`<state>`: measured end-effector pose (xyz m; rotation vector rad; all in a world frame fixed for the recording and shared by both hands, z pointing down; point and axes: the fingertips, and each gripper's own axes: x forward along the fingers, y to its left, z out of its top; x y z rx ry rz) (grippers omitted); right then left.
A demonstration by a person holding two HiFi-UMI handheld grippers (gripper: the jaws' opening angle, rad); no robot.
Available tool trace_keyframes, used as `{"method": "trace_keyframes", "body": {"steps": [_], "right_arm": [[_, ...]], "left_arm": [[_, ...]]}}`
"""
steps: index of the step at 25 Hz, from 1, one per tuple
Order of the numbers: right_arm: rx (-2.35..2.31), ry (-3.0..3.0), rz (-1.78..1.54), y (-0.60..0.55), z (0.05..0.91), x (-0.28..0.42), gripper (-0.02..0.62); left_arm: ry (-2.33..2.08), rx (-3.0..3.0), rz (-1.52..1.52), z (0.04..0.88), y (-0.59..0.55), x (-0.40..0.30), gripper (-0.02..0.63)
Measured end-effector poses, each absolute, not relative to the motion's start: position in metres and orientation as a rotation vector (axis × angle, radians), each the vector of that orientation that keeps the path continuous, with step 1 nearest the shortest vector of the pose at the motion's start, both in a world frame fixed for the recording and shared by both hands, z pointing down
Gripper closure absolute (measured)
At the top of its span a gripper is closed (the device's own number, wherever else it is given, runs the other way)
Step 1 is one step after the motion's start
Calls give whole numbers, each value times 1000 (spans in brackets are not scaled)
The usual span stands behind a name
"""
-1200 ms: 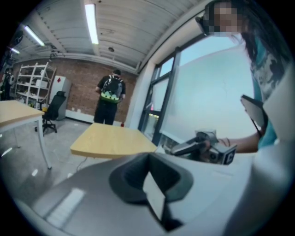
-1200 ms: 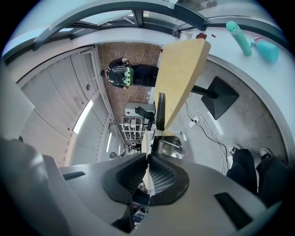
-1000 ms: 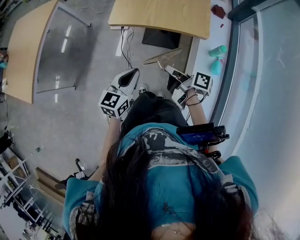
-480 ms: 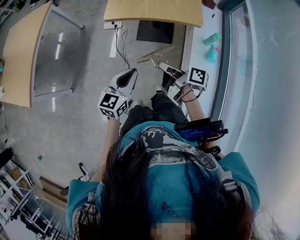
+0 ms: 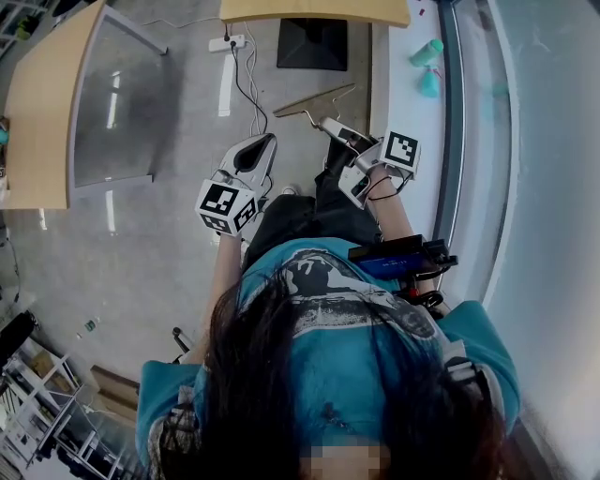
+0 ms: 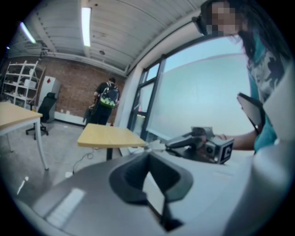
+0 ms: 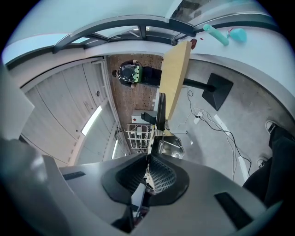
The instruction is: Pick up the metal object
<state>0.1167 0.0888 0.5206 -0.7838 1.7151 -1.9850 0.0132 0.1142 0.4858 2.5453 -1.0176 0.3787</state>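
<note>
The metal object (image 5: 314, 101) is a long thin T-shaped piece with a flat blade across its far end. It hangs above the floor, held at its near end by my right gripper (image 5: 330, 125), which is shut on it. In the right gripper view the metal object (image 7: 161, 113) stands up out of the closed jaws, with a small spring (image 7: 159, 146) at its base. My left gripper (image 5: 255, 153) is held out at waist height to the left, jaws together with nothing in them. From the left gripper (image 6: 148, 159) the right gripper (image 6: 198, 140) shows to the right.
A wooden table (image 5: 314, 9) on a black base (image 5: 312, 42) stands ahead, another table (image 5: 37, 103) at the left. A power strip (image 5: 230, 42) with cables lies on the floor. Teal bottles (image 5: 427, 52) sit on the window sill at the right. A person with a backpack (image 6: 107, 99) stands far off.
The person has shifted their feet and the view has slid a little. The right gripper keeps its hold on the metal object, and the left gripper stays as it was.
</note>
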Motion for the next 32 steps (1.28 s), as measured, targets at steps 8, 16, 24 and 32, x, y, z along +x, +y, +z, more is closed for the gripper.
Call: {"method": "trace_keyframes", "body": {"steps": [8, 16, 24, 32], "right_arm": [[-798, 1710, -1999, 91, 524, 117, 568], [-788, 1727, -1989, 88, 522, 115, 568], [-791, 1727, -1981, 88, 522, 116, 568], [-811, 1737, -1965, 87, 521, 119, 568]], "left_arm": [[-1019, 2540, 384, 488, 112, 10, 604], [-1004, 2565, 366, 487, 112, 16, 604], [-1003, 2573, 360, 487, 109, 16, 604], [-991, 2575, 365, 487, 111, 17, 604]]}}
